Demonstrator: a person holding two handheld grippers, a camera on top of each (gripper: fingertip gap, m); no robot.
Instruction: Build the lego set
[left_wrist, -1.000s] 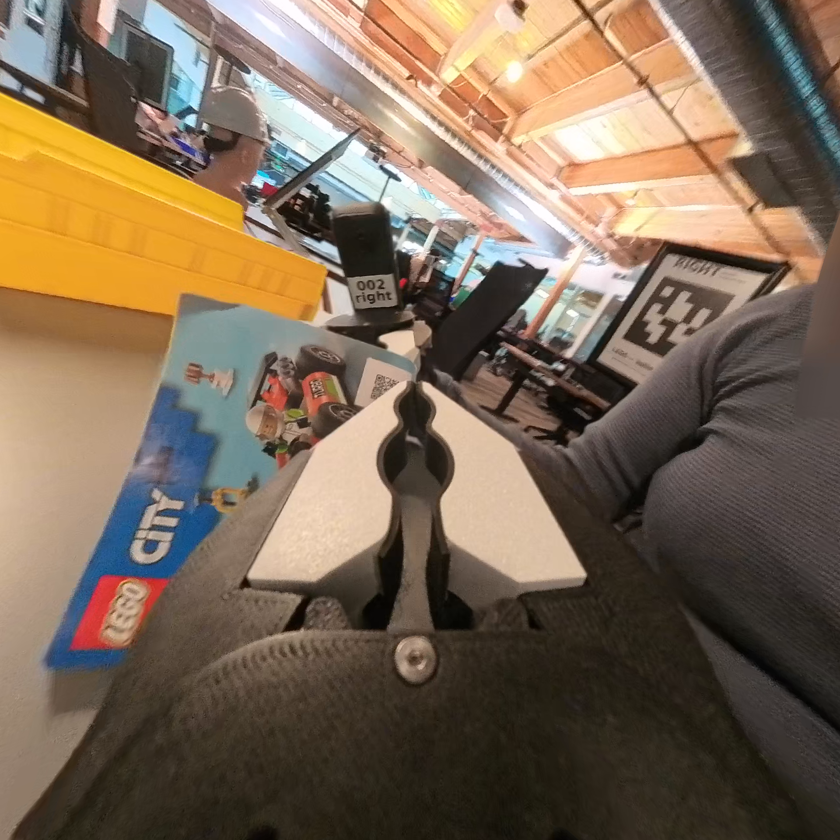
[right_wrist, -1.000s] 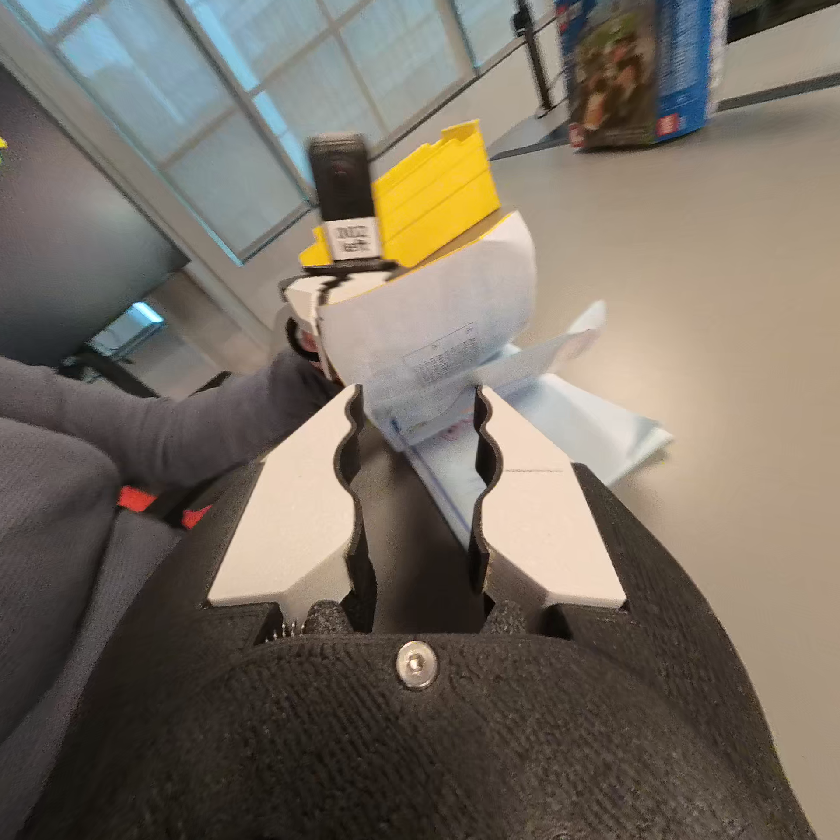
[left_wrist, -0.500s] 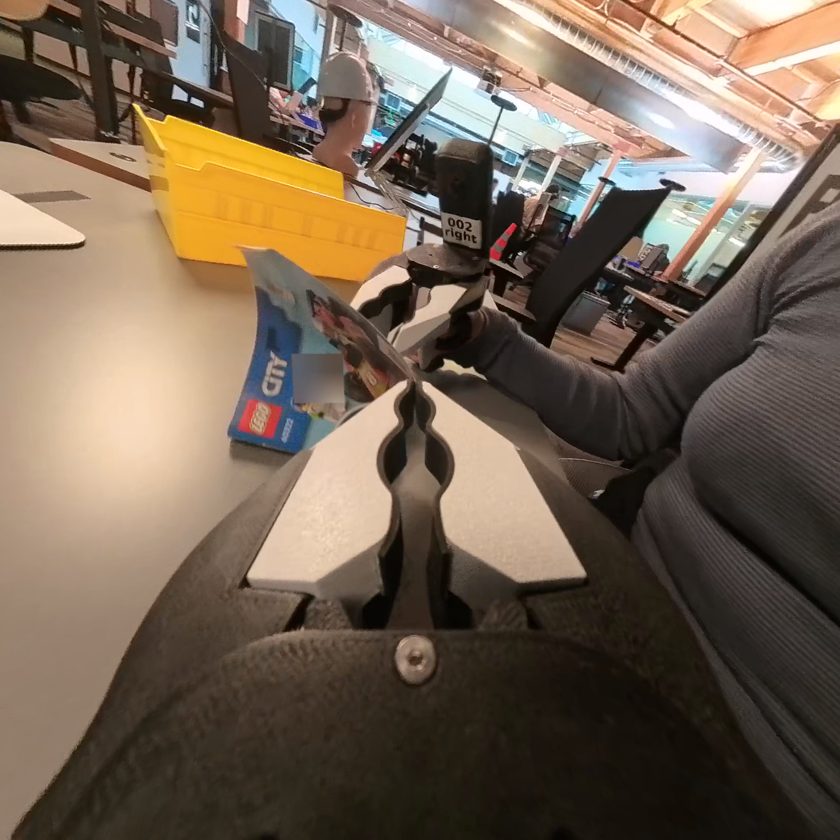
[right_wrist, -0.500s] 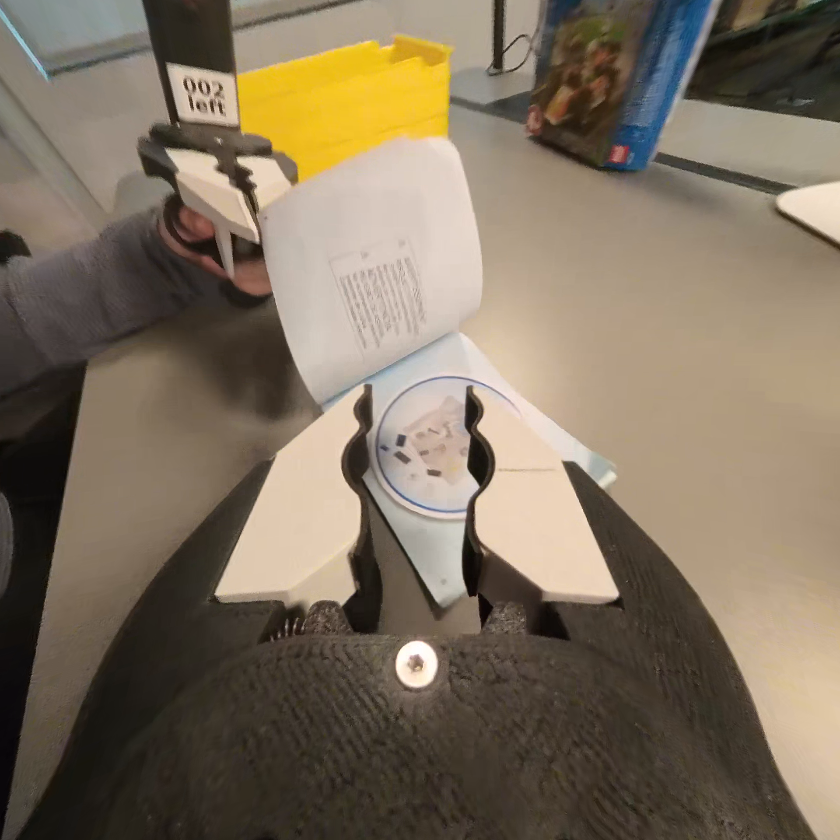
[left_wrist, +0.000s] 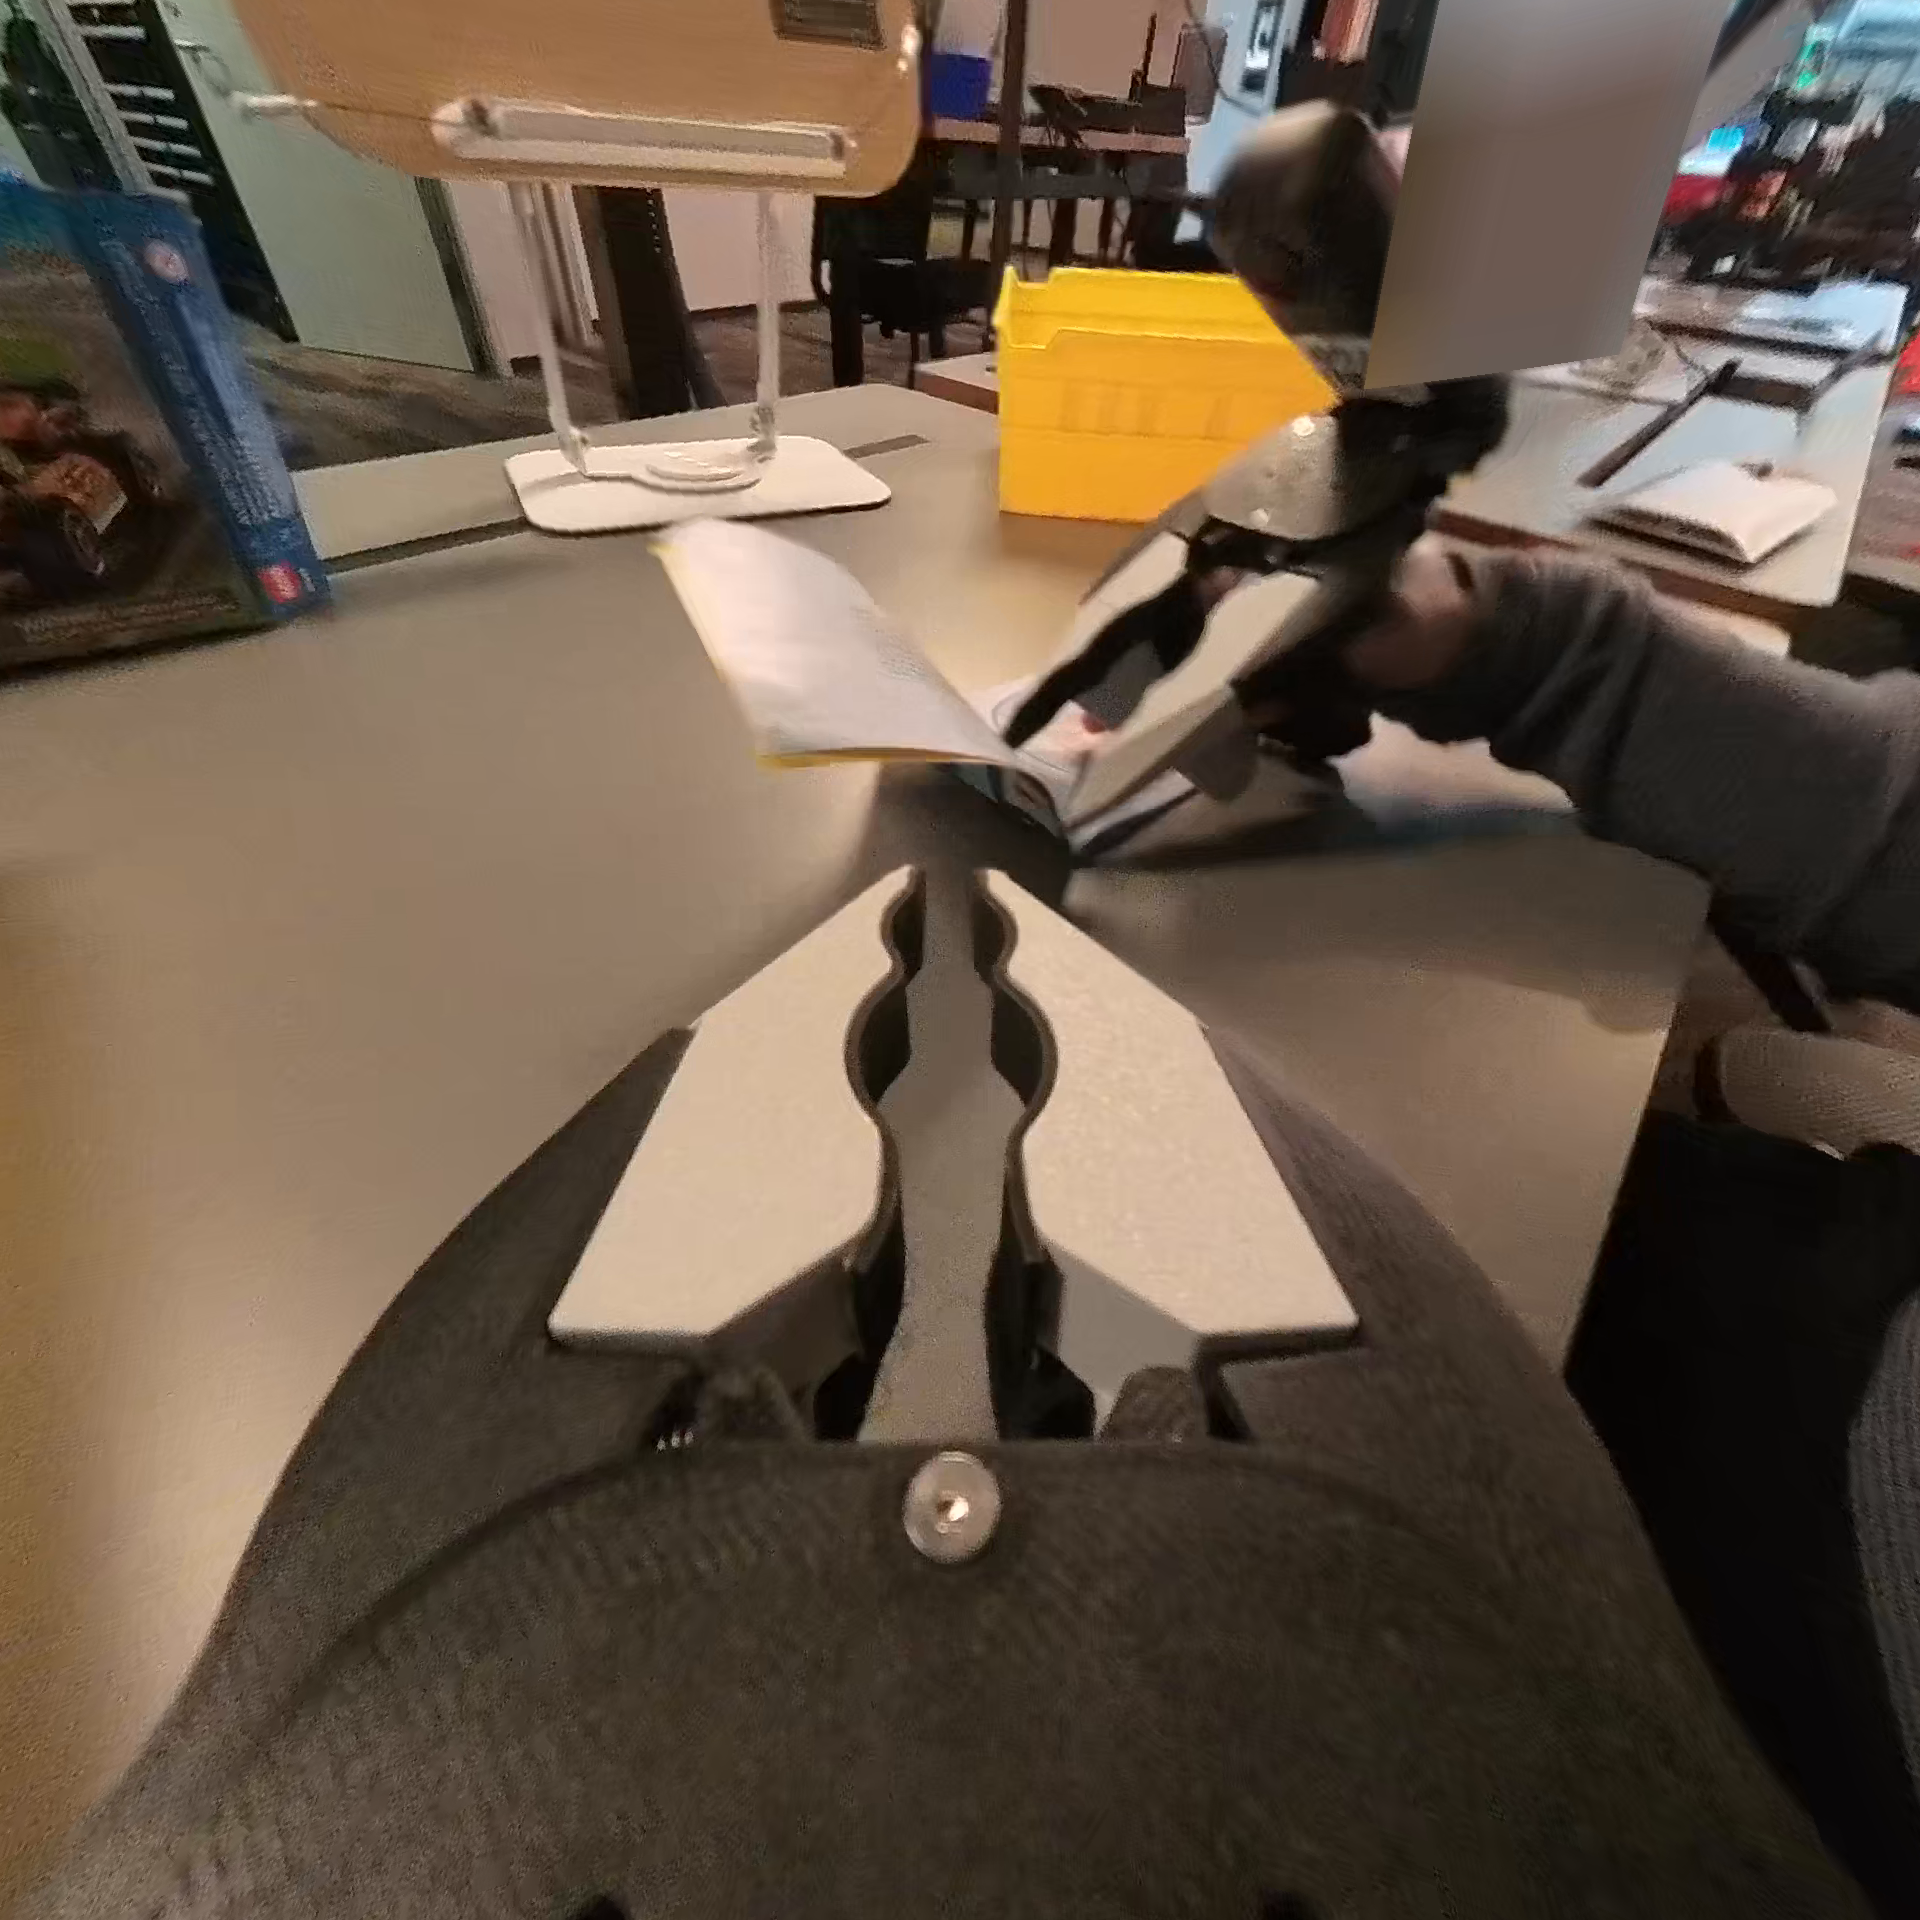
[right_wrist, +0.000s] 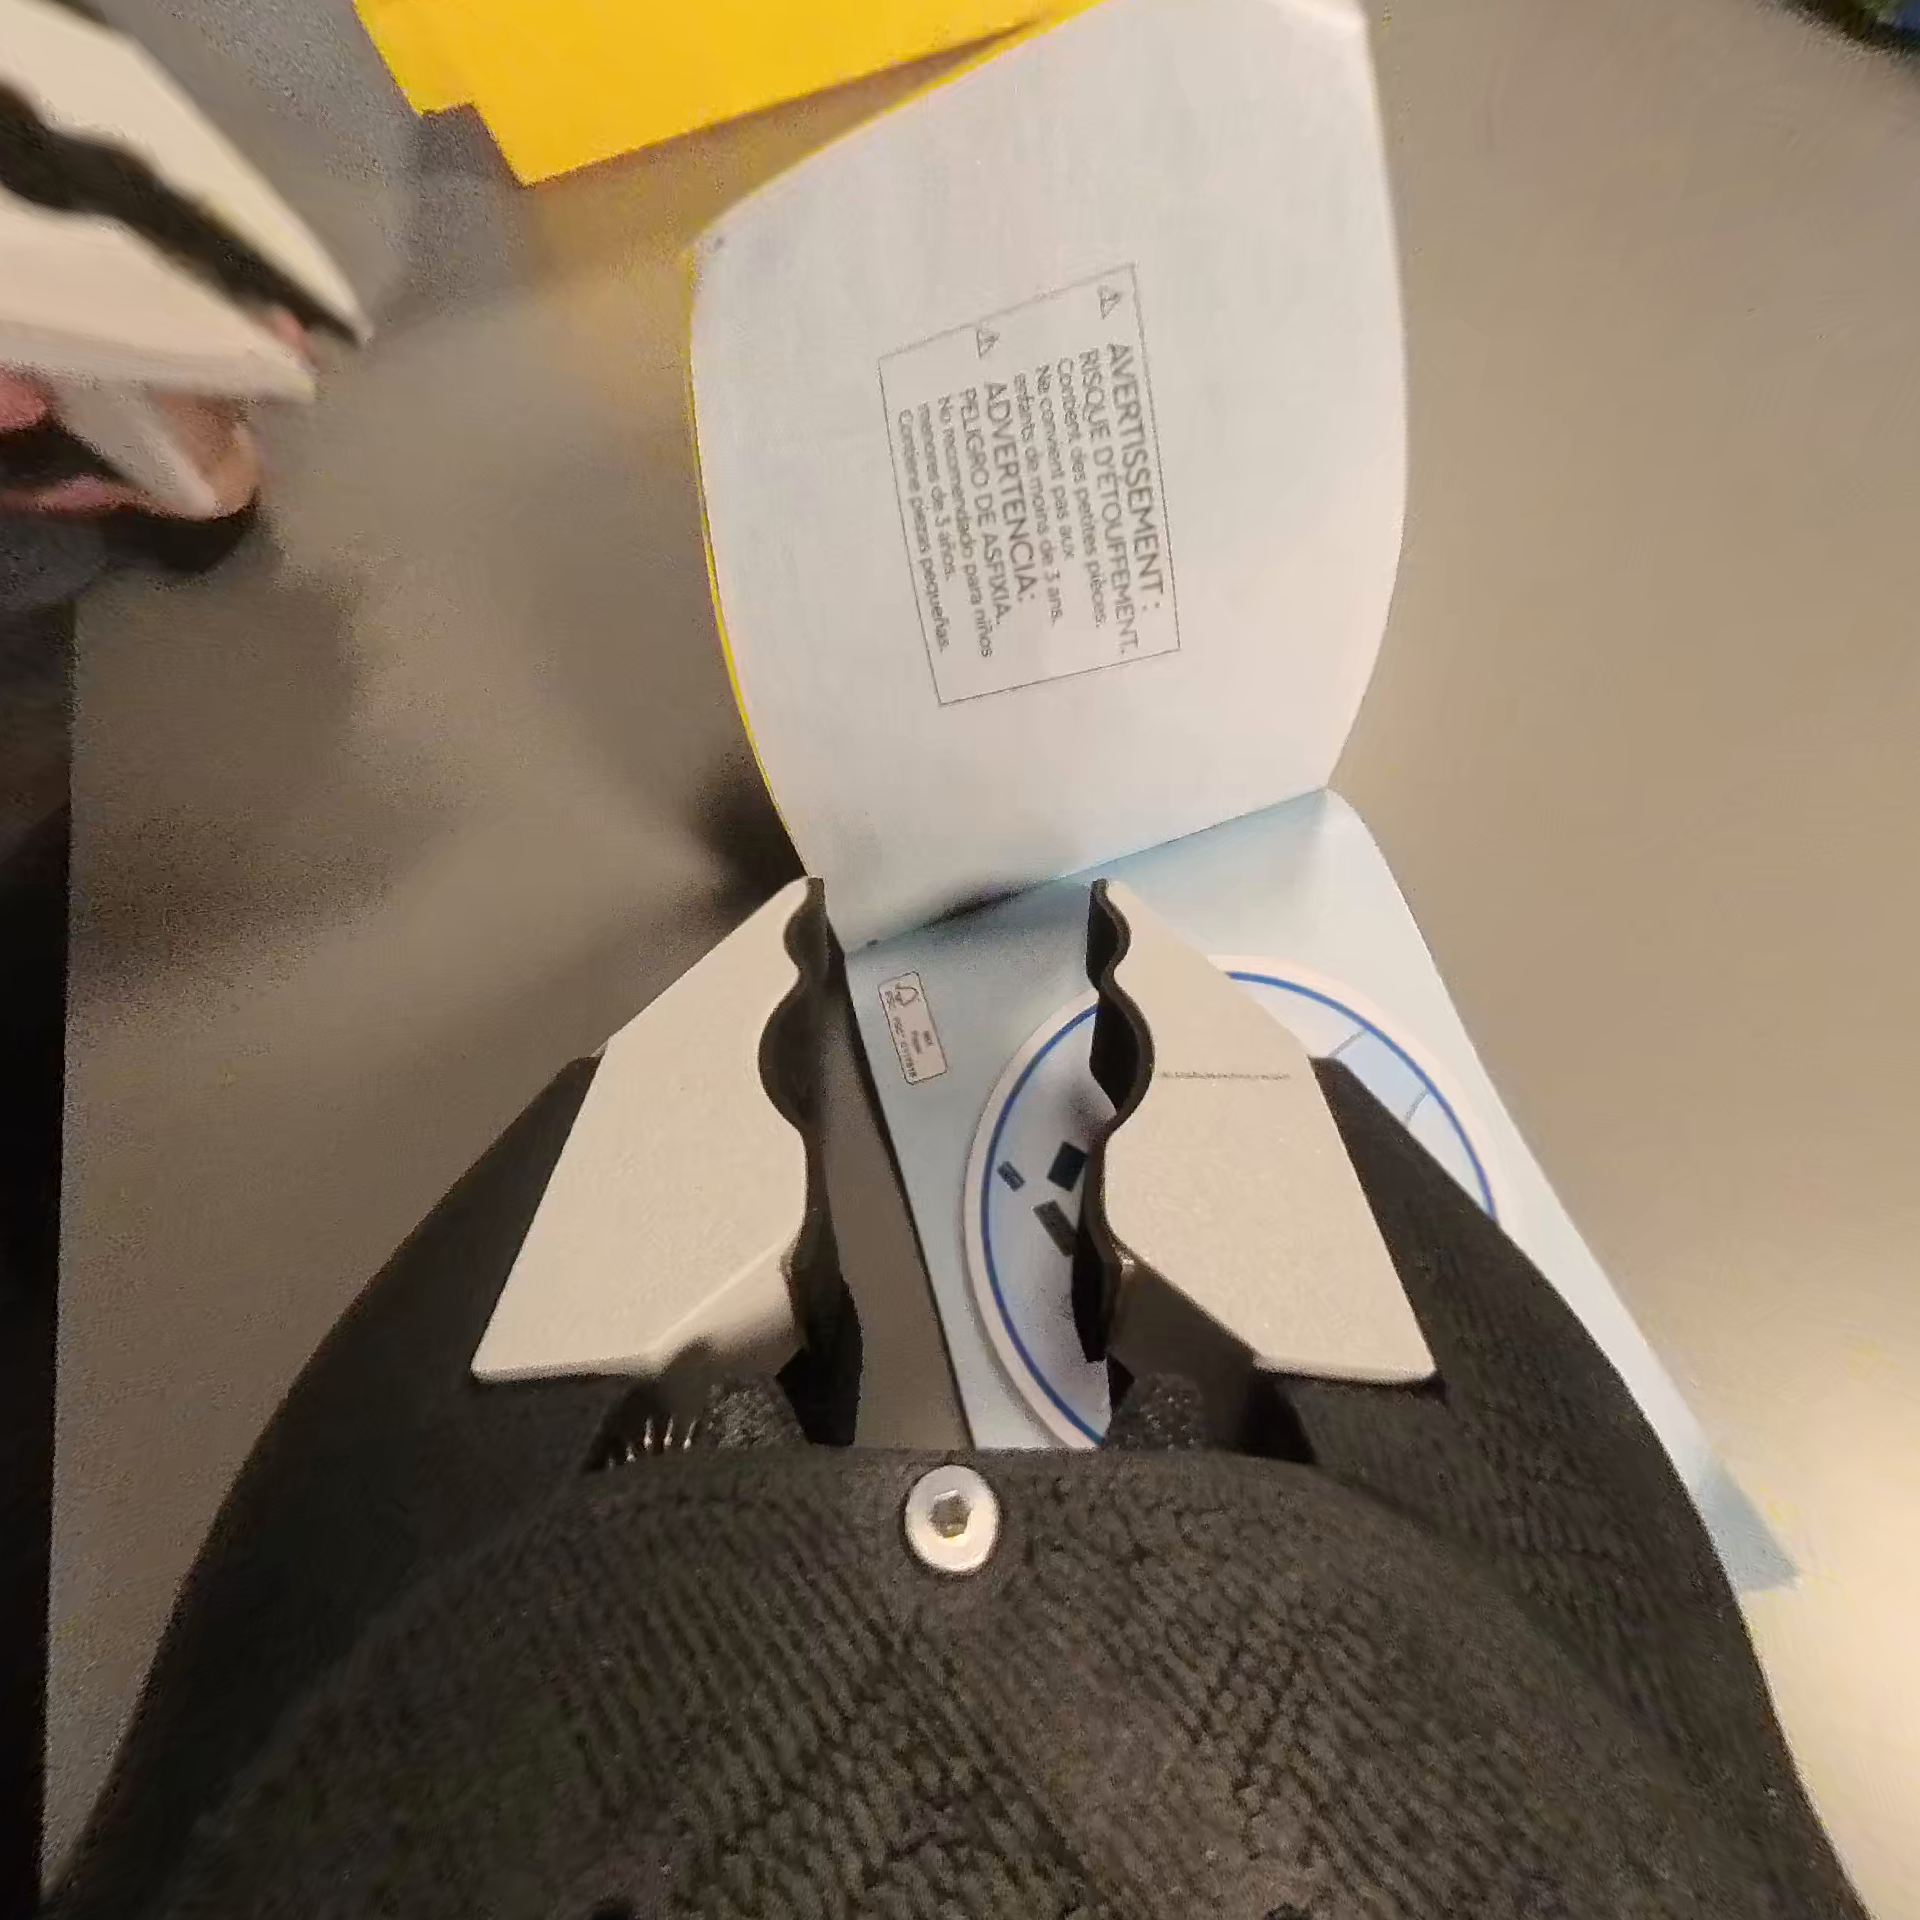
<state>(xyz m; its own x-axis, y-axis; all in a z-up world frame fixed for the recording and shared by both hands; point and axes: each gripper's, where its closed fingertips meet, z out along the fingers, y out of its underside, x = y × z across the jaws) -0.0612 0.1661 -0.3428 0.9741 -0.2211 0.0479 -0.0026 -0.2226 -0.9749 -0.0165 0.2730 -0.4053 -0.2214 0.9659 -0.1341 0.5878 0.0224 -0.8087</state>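
Note:
The instruction booklet (right_wrist: 1039, 499) lies open on the grey table (right_wrist: 364, 831). Its cover page curls upright and its first page (right_wrist: 1309, 914) lies flat. My right gripper (right_wrist: 956, 899) is open and empty, low over the flat page, its fingers either side of a round picture. It also shows in the left wrist view (left_wrist: 1049, 758), tips down on the booklet (left_wrist: 821, 644). My left gripper (left_wrist: 945, 883) stands a short way before the booklet, its jaws a narrow gap apart with nothing between them. It is a blur at the top left of the right wrist view (right_wrist: 156, 312).
A yellow bin (left_wrist: 1132, 436) stands behind the booklet. A blue set box (left_wrist: 125, 436) stands at the far left. A white stand base (left_wrist: 696, 488) with clear legs carries a wooden board. A person's grey sleeve (left_wrist: 1662, 748) reaches in from the right, near the table's edge (left_wrist: 1662, 1049).
My left gripper has let go of the booklet's cover and drawn back from it. The cover stays curled up. My right gripper has come down onto the flat page.

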